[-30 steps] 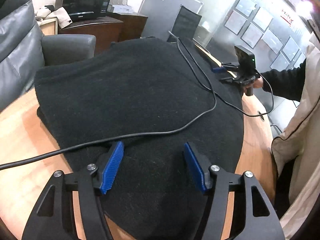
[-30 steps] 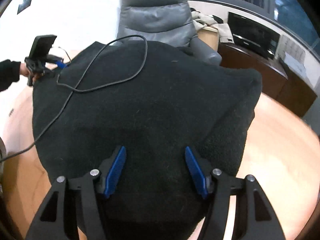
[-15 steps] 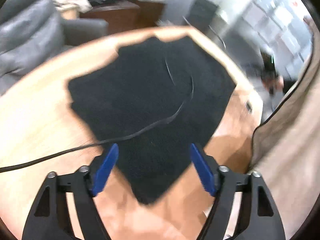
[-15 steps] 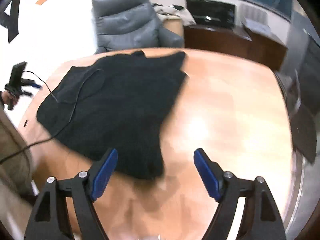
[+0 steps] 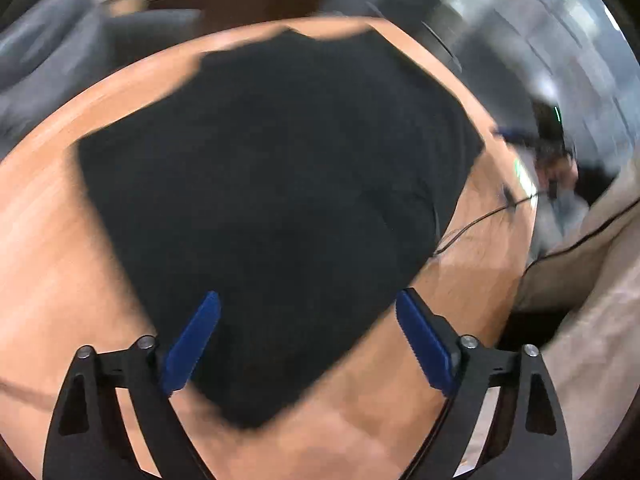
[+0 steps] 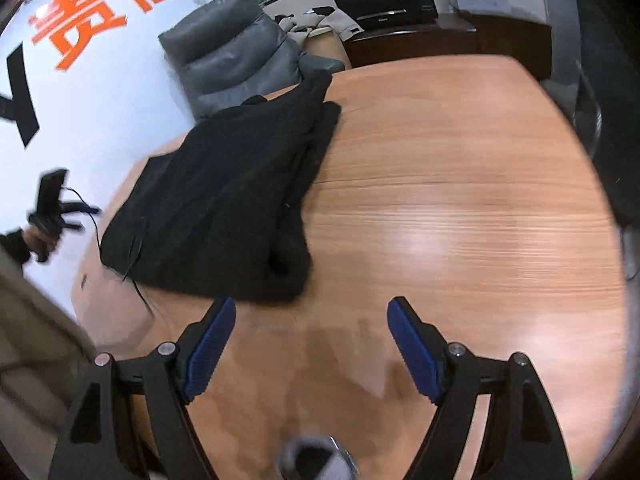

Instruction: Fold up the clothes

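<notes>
We see a thin black cable (image 6: 136, 276) trailing off the near left edge of the folded black fleece garment (image 6: 224, 200) and running toward the left, where a hand (image 6: 40, 236) in a dark sleeve holds the left gripper's black handle. A grey leather armchair (image 6: 232, 56) stands right behind the far end of the garment, and beyond it a dark wooden cabinet (image 6: 440, 40) carries a black flat box. Pale cloths are heaped between chair and cabinet. A beige coat fills the left edge of the right wrist view.

The garment lies flat on the left half of the rounded light wooden table (image 6: 460, 208), folded into a rough rectangle with layered edges on its right side. The rest of the wood shows bare and glossy. Orange characters mark the white wall.

Our right gripper (image 6: 310, 314) hangs above bare wood just beside the garment's near corner, blue pads spread wide and empty. Our left gripper (image 5: 308, 308) hovers over the garment's near corner, pads likewise wide apart, gripping nothing; that view is blurred.
</notes>
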{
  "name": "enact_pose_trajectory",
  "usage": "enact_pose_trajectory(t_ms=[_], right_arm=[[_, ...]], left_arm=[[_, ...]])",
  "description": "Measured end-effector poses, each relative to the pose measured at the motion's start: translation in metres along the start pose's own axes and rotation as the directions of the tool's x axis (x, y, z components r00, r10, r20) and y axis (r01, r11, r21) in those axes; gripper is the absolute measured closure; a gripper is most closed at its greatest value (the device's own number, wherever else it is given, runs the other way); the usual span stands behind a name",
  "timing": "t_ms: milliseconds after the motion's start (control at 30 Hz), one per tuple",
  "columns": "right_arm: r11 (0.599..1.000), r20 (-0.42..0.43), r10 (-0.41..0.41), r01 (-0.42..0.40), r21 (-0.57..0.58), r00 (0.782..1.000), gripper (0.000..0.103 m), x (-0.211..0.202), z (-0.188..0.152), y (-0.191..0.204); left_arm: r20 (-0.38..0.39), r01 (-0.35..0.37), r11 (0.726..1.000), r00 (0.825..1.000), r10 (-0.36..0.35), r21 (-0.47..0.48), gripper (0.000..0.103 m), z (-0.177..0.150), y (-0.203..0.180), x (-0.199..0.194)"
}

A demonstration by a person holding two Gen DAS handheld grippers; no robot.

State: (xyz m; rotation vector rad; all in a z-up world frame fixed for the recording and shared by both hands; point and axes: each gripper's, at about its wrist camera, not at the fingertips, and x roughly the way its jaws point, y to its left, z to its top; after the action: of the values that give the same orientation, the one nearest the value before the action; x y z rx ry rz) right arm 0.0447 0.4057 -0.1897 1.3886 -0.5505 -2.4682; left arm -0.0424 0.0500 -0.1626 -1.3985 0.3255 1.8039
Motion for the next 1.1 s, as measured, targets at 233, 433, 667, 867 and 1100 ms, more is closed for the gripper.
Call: enact_pose_trajectory(t_ms=[233, 433, 667, 867, 1100], right_arm=[[0.99, 0.081, 0.084, -0.092, 0.104, 0.993, 0.021, 0.036, -0.011, 0.009], [0.988, 0.12, 0.088, -0.102, 0.115, 0.989, 0.021, 0.057, -0.011, 0.019], [0.992, 0.054, 0.077, -0.082, 0.095, 0.996, 0.062, 0.074, 0.001, 0.031], [0.99, 0.216, 0.122, -0.133, 0.037, 0.969, 0.082, 0.027, 0.034, 0.057], [0.929, 0.28, 0.353, -0.3, -0.216, 0.893, 0.083, -0.026, 0.092, 0.125]], left_arm=[[0.002, 0.014, 0.978, 1.0, -0.015, 0.21, 0.016, 0.055, 0.003, 0.05], [-0.05, 0.008, 0.926, 0.999, 0.012, 0.378, 0.014, 0.063, 0.008, 0.078], [-0.011, -0.006, 0.9, 1.0, 0.012, 0.437, 0.007, 0.054, 0.012, 0.081], [0.057, -0.042, 0.919, 0.998, 0.022, 0.392, 0.0, 0.062, 0.006, 0.089], [0.14, -0.084, 0.941, 0.989, 0.04, 0.327, 0.0, 0.112, -0.046, 0.119]])
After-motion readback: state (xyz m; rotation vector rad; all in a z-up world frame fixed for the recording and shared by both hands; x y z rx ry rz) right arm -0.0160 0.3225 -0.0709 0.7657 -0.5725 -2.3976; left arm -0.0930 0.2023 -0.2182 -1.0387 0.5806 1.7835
